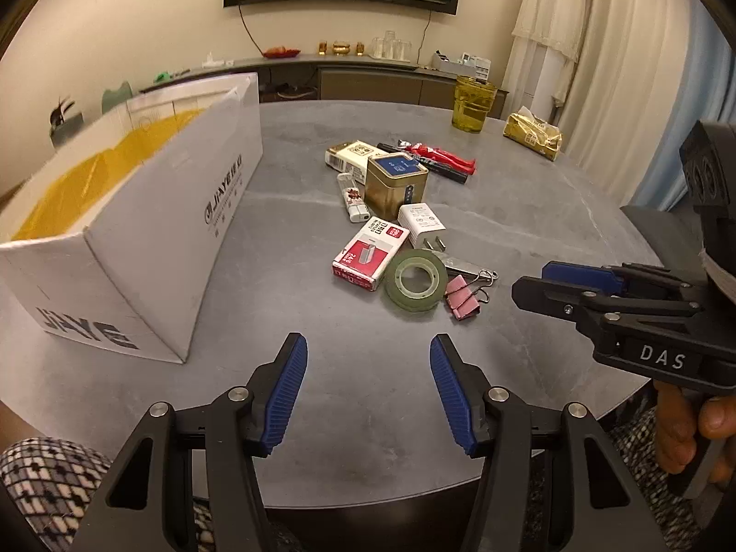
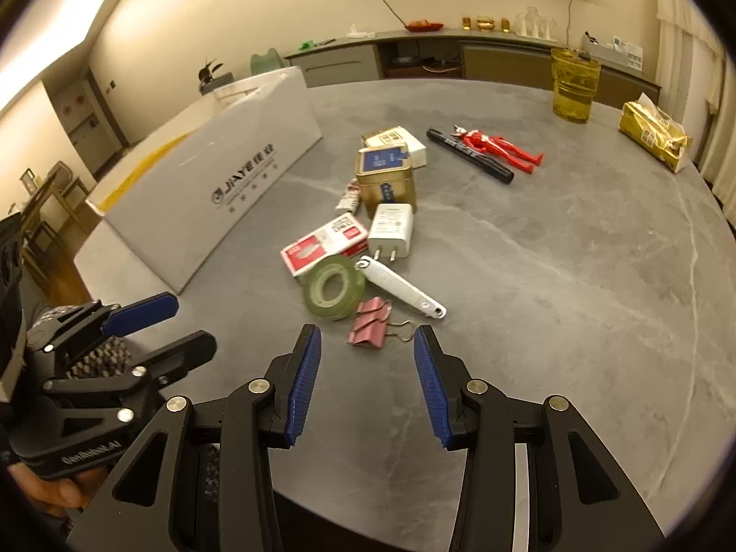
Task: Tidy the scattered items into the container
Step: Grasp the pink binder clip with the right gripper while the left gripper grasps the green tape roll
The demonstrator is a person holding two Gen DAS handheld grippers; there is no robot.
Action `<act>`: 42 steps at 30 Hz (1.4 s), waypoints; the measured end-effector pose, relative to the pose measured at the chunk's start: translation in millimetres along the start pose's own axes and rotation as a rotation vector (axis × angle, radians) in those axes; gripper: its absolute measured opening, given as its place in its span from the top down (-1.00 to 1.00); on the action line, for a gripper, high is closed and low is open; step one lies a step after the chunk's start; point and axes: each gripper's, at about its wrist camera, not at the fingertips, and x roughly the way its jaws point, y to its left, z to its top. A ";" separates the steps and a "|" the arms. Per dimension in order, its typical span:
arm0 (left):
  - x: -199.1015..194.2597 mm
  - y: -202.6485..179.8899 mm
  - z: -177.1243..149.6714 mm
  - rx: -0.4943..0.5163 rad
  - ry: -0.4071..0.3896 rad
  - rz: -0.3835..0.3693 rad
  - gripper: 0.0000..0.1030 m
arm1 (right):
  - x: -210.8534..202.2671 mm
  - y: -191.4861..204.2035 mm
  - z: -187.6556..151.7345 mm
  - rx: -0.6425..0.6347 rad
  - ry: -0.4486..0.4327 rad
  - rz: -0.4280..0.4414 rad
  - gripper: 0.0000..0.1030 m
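Count on the grey stone table [image 1: 322, 147]: one white cardboard box [image 1: 152, 211] with yellow lining, open top, sitting left of the pile; scattered items, one each: gold tea tin [image 1: 394, 186] with blue lid, white-and-gold carton [image 1: 352, 156] behind it, lighter [image 1: 353, 198] lying to the tin's left, white USB charger [image 1: 421, 225] with prongs toward the camera, red-and-white staples box [image 1: 370, 253], green tape roll [image 1: 416, 286], pink binder clip [image 1: 462, 296], white nail clipper [image 2: 401, 287], black marker [image 2: 469, 155], red toy figure [image 2: 499, 147]. Marker and figure lie side by side at the far end of the pile. Off to the far right, well apart: one yellow glass [image 1: 474, 103] and one gold packet [image 1: 533, 134]. Left gripper [image 1: 368, 388] jaws wide, nothing between them, hovering over bare table near the front edge; pile is ahead and slightly right, box ahead left. Right gripper [image 2: 367, 384] also spread wide and empty; binder clip lies just ahead of its fingertips, about centred between them, not touching; tape roll just beyond to the left, touching the staples box. In left wrist view, right gripper [image 1: 536, 283] comes in from the right, tips near the binder clip. Nothing visible inside the box from these angles beyond the yellow lining.
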 end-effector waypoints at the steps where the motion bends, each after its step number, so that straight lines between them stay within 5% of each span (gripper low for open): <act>1: 3.2 1.7 2.2 -0.011 0.013 -0.011 -0.11 | 2.5 -3.0 2.0 0.003 0.004 -0.005 0.12; 5: 9.9 0.2 12.0 0.000 0.046 -0.049 -0.11 | 13.9 -10.0 10.4 0.004 0.026 -0.002 0.11; 7: 11.9 -2.6 16.0 0.017 0.033 -0.051 -0.35 | 20.3 -6.8 15.3 -0.030 0.040 0.002 0.11; 17: 57.3 -13.8 30.6 0.021 0.107 -0.131 -0.35 | 57.7 -2.7 19.8 -0.222 0.129 -0.065 0.11; 27: 87.3 -20.7 36.4 0.035 0.132 -0.132 -0.35 | 62.1 -53.0 36.6 -0.002 0.205 0.028 0.37; 38: 97.7 -19.0 37.7 0.052 0.091 -0.088 -0.34 | 62.0 -38.3 33.6 -0.068 0.207 0.025 0.18; 40: 99.3 -21.2 39.1 0.064 0.083 -0.089 -0.27 | 64.6 -45.1 31.8 -0.030 0.216 0.039 0.19; 42: 99.1 -20.2 39.8 0.062 0.078 -0.096 0.04 | 66.1 -48.3 30.0 -0.008 0.222 0.053 0.46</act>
